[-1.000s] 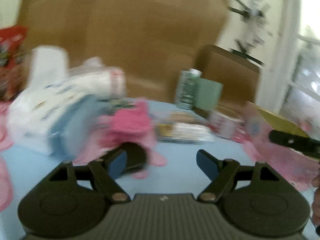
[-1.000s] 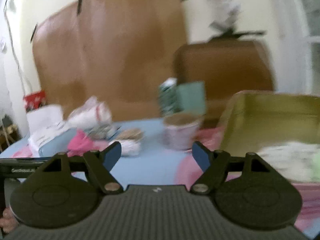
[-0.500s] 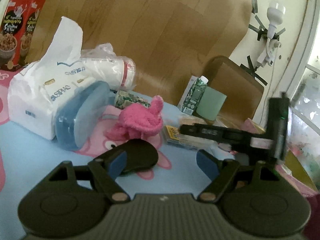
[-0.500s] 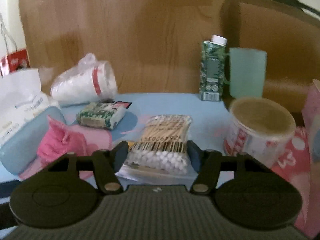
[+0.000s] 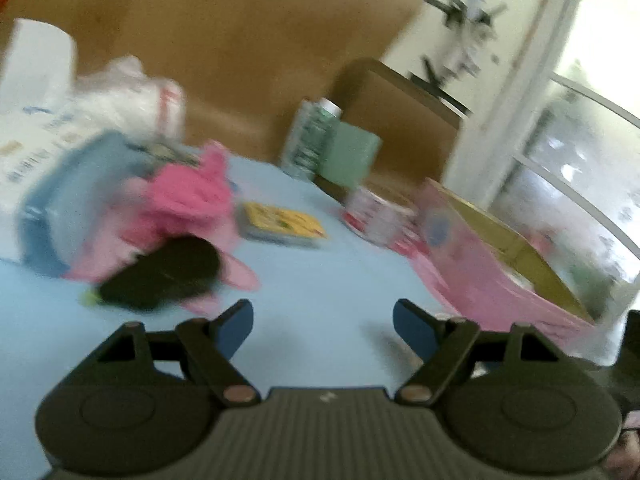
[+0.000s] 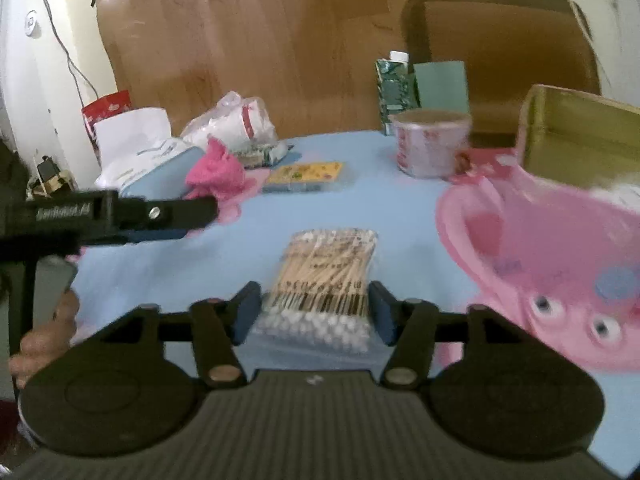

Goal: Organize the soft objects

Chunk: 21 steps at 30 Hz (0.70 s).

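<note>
The right tongs are opening astride the cotton-swab packet – light, slippery; grip its sides. The left tongs are gaping wide – empty.

On the desk: one pack of cotton swabs, one pink cloth, one tissue pack, one sleeve of paper cups, one yellow packet, one paper tub, one carton, one green cup, one open box, one black pouch
</note>
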Motion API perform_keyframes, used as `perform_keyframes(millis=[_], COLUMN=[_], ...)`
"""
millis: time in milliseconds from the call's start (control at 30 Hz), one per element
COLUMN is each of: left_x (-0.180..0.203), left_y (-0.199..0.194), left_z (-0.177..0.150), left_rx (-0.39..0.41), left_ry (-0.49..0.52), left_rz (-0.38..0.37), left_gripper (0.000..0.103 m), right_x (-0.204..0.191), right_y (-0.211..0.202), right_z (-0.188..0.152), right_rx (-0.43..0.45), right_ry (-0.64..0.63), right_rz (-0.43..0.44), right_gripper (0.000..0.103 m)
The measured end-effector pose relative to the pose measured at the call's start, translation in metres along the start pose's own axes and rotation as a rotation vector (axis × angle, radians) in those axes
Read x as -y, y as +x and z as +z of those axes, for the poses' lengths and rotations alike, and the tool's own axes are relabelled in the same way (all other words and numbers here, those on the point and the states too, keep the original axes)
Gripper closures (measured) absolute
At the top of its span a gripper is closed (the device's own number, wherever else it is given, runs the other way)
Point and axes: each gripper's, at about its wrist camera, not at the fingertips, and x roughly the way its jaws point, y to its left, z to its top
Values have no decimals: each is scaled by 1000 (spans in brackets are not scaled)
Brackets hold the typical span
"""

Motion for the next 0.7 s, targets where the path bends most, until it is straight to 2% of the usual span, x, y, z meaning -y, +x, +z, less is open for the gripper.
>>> perform_keyframes(millis=[33, 167, 200, 233, 300, 333, 367, 400, 433, 567, 700], left_x=[8, 41, 50, 59, 71, 73, 74, 78, 83, 112, 154], left_y=[0, 7, 11, 17, 32, 39, 47, 49, 48, 36, 42], left_z=[-3, -7, -7, -8, -10, -11, -12, -13, -12, 2, 21], left_rx=[-10, -76, -94, -115, -161, -184, -204, -194, -184, -102, -31], left_ry=[-4, -15, 2, 24, 53, 48, 36, 38, 49, 128, 239], left_rz=[-20, -120, -121, -108, -77, -91, -92, -66, -61, -96, -147], left_gripper=[24, 27, 27, 29, 35, 43, 45, 45, 46, 45, 44], right_x=[0, -6, -8, -8, -8, -9, -10, -9, -9, -12, -5], right_y=[-4, -13, -11, -10, -4, 0, 3, 2, -1, -25, -54], right_z=[-3, -14, -15, -15, -14, -12, -9, -7, -6, -5, 3], right_rx=[6, 26, 25, 21, 18, 21, 20, 23, 33, 164, 332], right_ry=[-4, -62, -70, -76, -84, -91, -94, -95, -93, -120, -172], right_rz=[-7, -25, -19, -8, -2, -4, -2, -6, -13, -70, -183], right_gripper=[15, 15, 16, 22, 27, 31, 37, 46, 49, 49, 49])
